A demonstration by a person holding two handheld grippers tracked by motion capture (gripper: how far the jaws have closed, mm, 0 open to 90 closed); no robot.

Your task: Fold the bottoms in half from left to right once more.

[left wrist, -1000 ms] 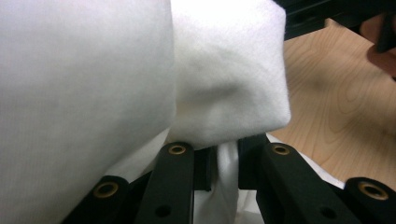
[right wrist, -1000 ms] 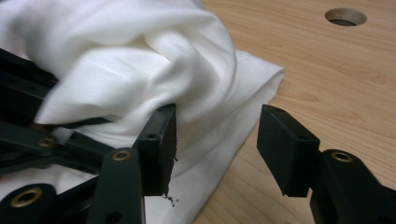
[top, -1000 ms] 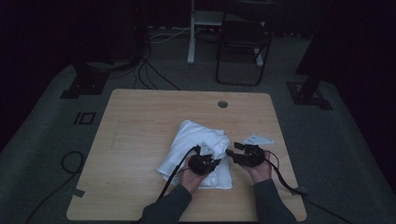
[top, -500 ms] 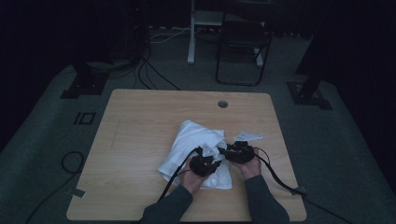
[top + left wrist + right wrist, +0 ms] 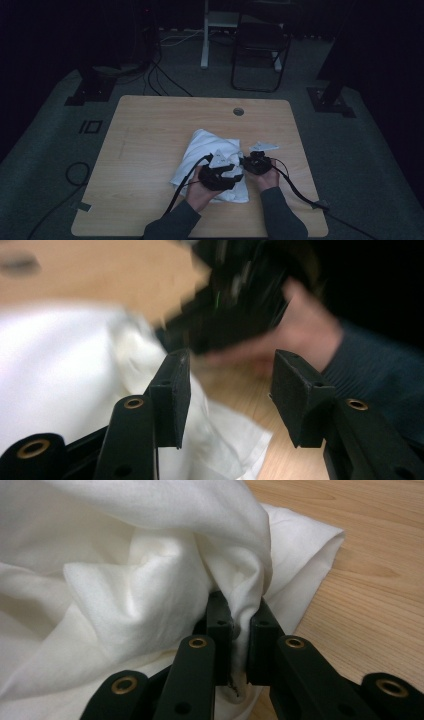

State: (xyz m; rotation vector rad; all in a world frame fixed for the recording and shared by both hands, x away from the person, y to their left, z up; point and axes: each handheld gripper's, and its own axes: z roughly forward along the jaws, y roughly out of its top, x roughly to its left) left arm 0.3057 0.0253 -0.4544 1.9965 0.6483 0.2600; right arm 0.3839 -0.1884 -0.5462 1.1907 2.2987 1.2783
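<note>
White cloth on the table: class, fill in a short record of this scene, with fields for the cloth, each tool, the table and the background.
cloth: white cloth, crumpled, on the near half of the table
right tool: right tool shut on a fold of the cloth; jaws have just been closing
left tool: left tool open, nothing between the jaws; jaws have just been opening
table: wooden table, round hole near its far edge
background: dark floor, chair, cables
</note>
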